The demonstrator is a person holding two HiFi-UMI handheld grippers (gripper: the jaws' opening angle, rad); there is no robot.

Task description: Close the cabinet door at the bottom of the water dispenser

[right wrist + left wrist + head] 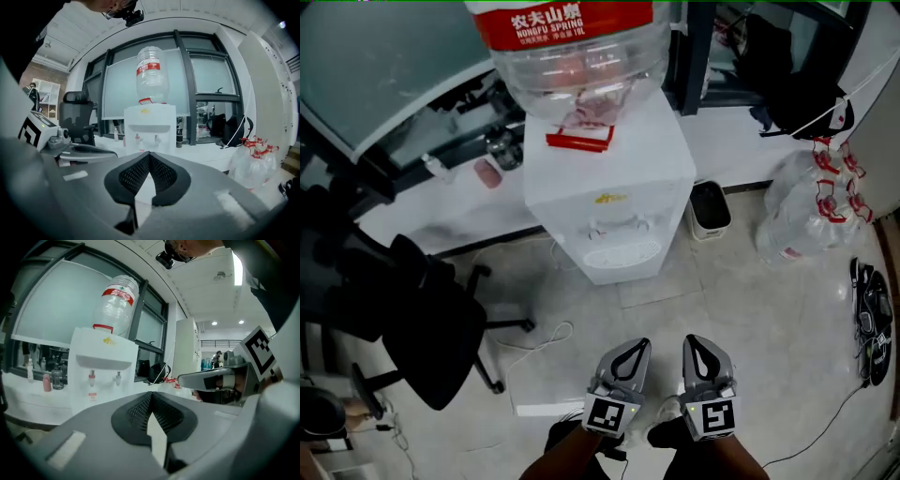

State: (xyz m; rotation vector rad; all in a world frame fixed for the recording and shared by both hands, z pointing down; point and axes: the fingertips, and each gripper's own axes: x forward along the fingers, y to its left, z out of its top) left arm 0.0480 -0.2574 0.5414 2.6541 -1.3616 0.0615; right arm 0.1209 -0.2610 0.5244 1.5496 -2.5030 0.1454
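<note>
The dispenser [614,192] stands on the floor with its back against the front edge of the low white bench [741,141], about midway along that edge, a bottle [572,47] upended on top and its taps facing the person. Both grippers hang low and well apart from it, side by side over bare floor. The left gripper [634,349] has its jaws pressed together at the tips with nothing between them, and the right gripper [697,345] is pinched to the same narrow point, also empty. The door is low on the dispenser's front. No view shows it: the head view looks too steeply down that face, and in each gripper view the gripper's own body covers the lower cabinet, so I cannot tell how far it stands ajar. What the coming move turns on is that the dispenser lies straight ahead and away, toward the bench's front edge. In the right gripper view the dispenser [150,124] sits dead centre above the closed tips, while in the left gripper view it [101,366] lies off to the left. Neither gripper looks clearly nearer, though in the head view the left one stands more squarely before the front. The door is likely upright and hinged on one side, so the push would go low and toward the bench. A bin [710,206] sits just right of the dispenser and a chair [422,319] toward the bench's left end.
</note>
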